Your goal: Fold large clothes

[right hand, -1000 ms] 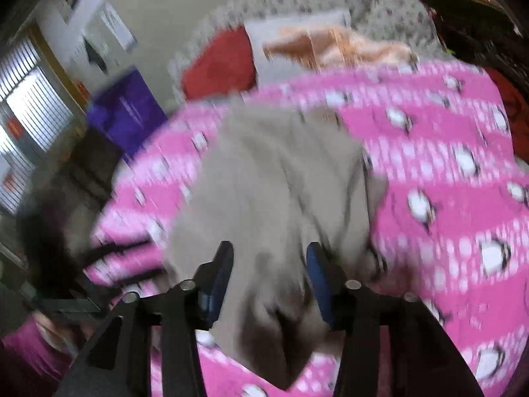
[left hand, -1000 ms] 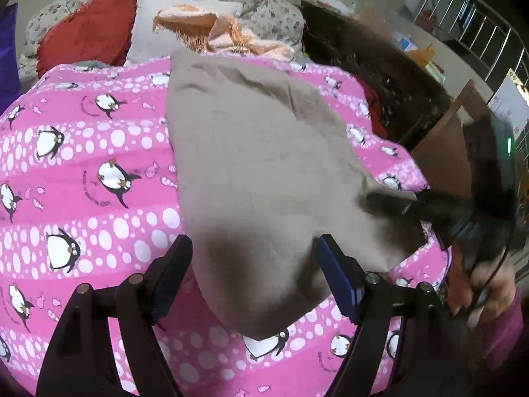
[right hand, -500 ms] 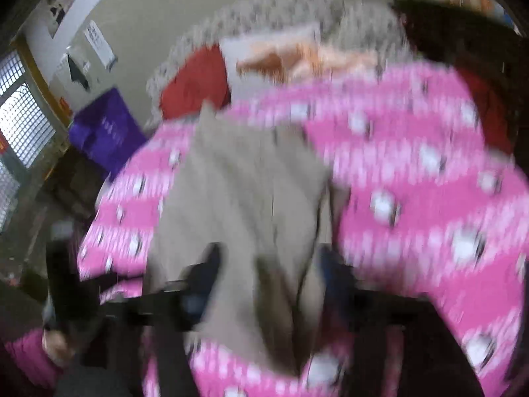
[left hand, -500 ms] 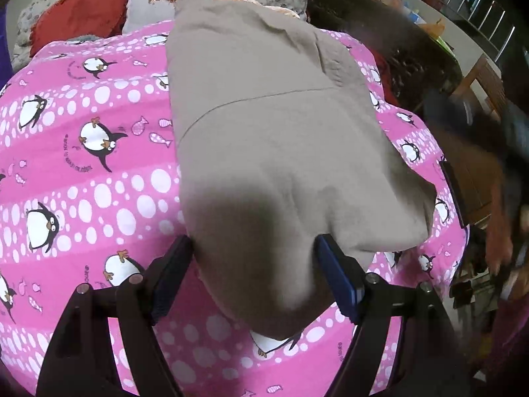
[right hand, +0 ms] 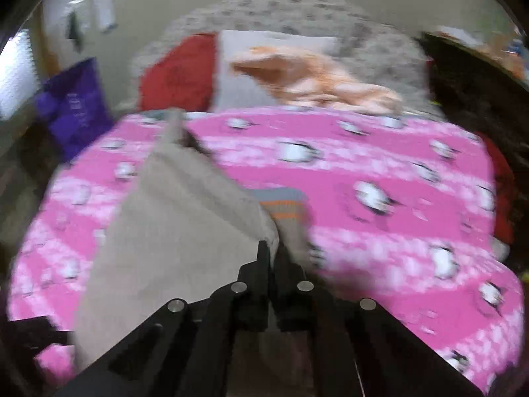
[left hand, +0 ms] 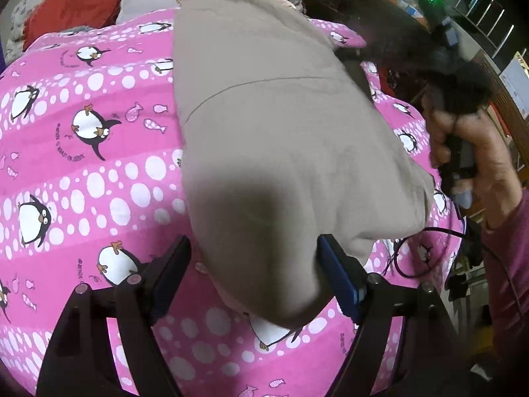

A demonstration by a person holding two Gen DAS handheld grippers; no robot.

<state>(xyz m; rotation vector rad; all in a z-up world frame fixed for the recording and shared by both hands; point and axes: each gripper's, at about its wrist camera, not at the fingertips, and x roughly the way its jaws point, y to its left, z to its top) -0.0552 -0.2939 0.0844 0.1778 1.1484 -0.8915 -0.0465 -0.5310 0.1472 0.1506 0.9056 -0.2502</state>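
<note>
The big tan cloth (left hand: 281, 125) lies on the bed, on top of the pink penguin blanket (left hand: 99, 172). It runs from the near edge of the bed up toward the pillows (right hand: 251, 66) at the far end. One part is lifted off the blanket, so it is in the middle of a fold.

The left gripper (left hand: 251, 274) is wide open. The near end of the cloth sits between its two fingers, but they are not squeezing it. The right gripper (right hand: 271, 258) is closed tight on an edge of the cloth and holds that edge up. A striped band (right hand: 281, 205) shows under the lifted part. I cannot tell if it belongs to the cloth.

To do this fold well, the right gripper should likely carry its edge over in one smooth, low sweep. Then it should lay that edge down right on the far side of the cloth, so the edges line up. The right view is blurry, so going slower would help.

The left gripper could close on the near end or press it down. That would probably stop the cloth from sliding on the soft blanket. The cloth looks floppy, so it may bunch if it is pulled too fast. The right gripper should let go only when the edge lies flat.
</note>
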